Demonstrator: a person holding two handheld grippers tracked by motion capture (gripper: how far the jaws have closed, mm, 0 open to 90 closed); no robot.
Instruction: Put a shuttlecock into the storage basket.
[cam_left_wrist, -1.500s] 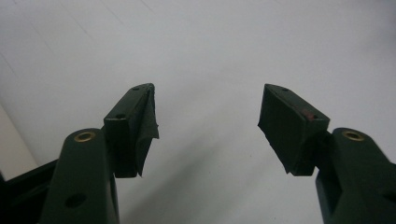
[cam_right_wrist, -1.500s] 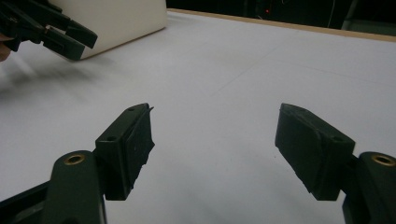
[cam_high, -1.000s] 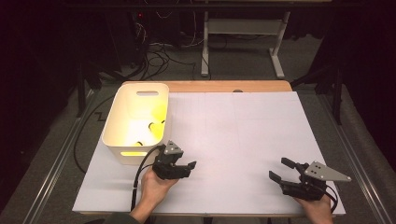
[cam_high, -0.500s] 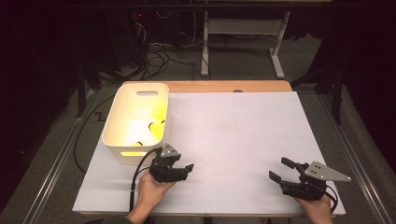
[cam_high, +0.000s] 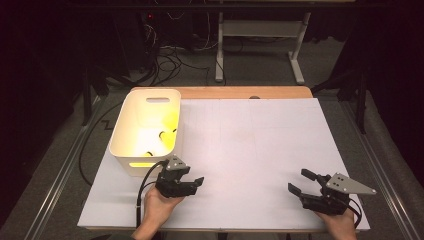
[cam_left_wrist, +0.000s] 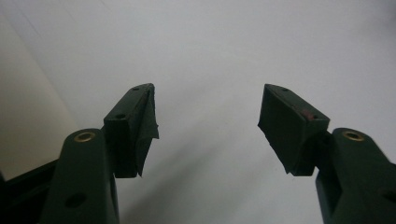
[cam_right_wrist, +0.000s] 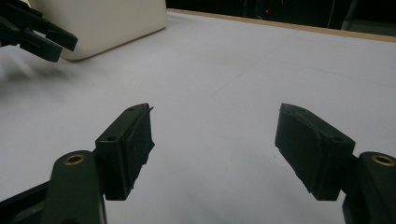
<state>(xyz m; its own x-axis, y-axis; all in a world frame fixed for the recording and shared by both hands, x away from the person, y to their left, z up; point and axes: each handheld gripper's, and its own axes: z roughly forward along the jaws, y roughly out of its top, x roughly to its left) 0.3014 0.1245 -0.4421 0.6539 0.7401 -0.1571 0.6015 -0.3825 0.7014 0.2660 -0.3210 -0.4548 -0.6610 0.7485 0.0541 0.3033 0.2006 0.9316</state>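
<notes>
A white plastic tub (cam_high: 135, 165) stands at the left of the white table top; inside it are yellow items (cam_high: 169, 121) with small black curved parts, too small to identify. My left gripper (cam_high: 196, 184) hovers just in front of the tub's near right corner, jaws pointing right. In the left gripper view it (cam_left_wrist: 208, 123) is open over bare white surface with nothing between the jaws. My right gripper (cam_high: 298, 181) sits near the front right edge, jaws pointing left. In the right gripper view it (cam_right_wrist: 215, 140) is open and empty, with the tub (cam_right_wrist: 107, 23) and the left gripper (cam_right_wrist: 37, 35) far off.
A white sheet (cam_high: 260, 145) covers the table, with a wooden strip (cam_high: 240, 92) along the far edge. Metal rails (cam_high: 65, 165) run along the left side. Beyond the table are floor cables (cam_high: 165, 55) and a white stand (cam_high: 260, 30).
My left gripper has drawn back slightly left and toward the near edge. The right gripper and the tub have stayed put.
</notes>
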